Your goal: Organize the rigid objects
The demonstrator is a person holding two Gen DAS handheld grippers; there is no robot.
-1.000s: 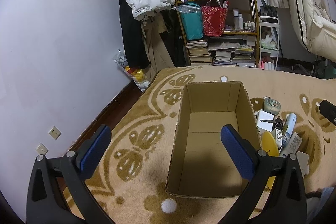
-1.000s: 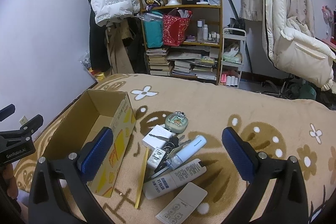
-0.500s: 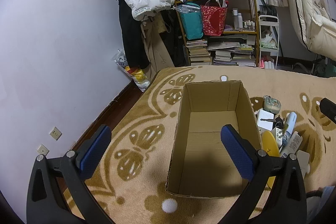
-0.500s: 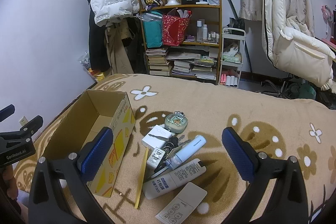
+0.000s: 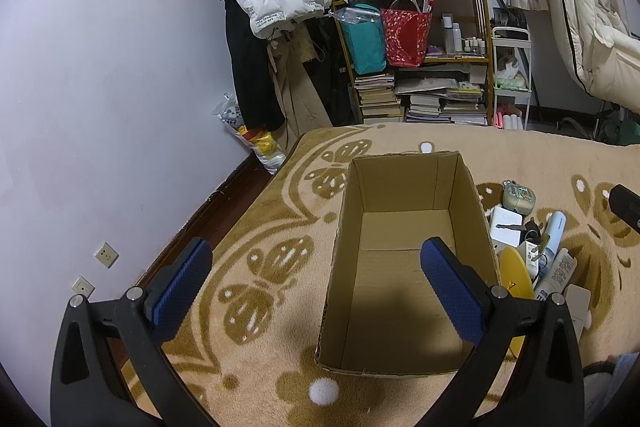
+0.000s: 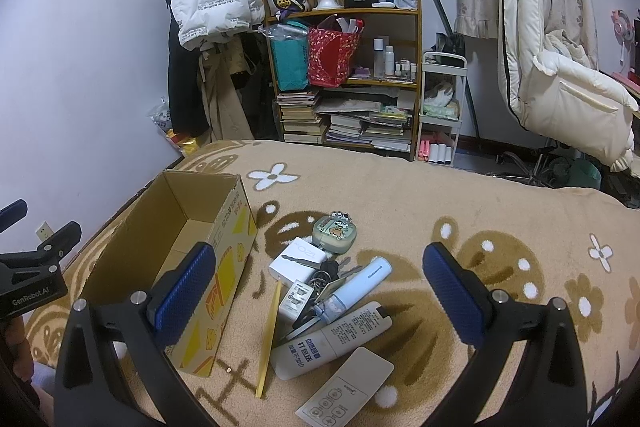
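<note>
Fingers on both tools stand spread wide with nothing between the blue ribbed pads: the left gripper (image 5: 316,279) hangs above the near end of the cardboard box (image 5: 404,259), and the right gripper (image 6: 320,291) hangs over the heap of small things just beside the box's printed side. Nothing lies in the box, so the sorting looks barely begun, and the sensible first move is probably for the right tool to take one piece off the top of the heap rather than dig under it. The pale blue tube (image 6: 352,285) lies slantwise on the others and its round body should sit well across the pads if they close on its middle. The white box (image 6: 298,261) is flat-sided and firm, an easy grip by its short edges. The keys (image 6: 328,273) are loose metal and may drag neighbours along. The thin yellow stick (image 6: 269,335) and the flat remote (image 6: 346,393) lie close against the deep pile of the blanket (image 6: 460,203), so they would need a pad tip worked under an edge. The white bottle (image 6: 332,341) is smooth and may roll. The green case (image 6: 334,233) is rounded and glossy, apart at the far end.
</note>
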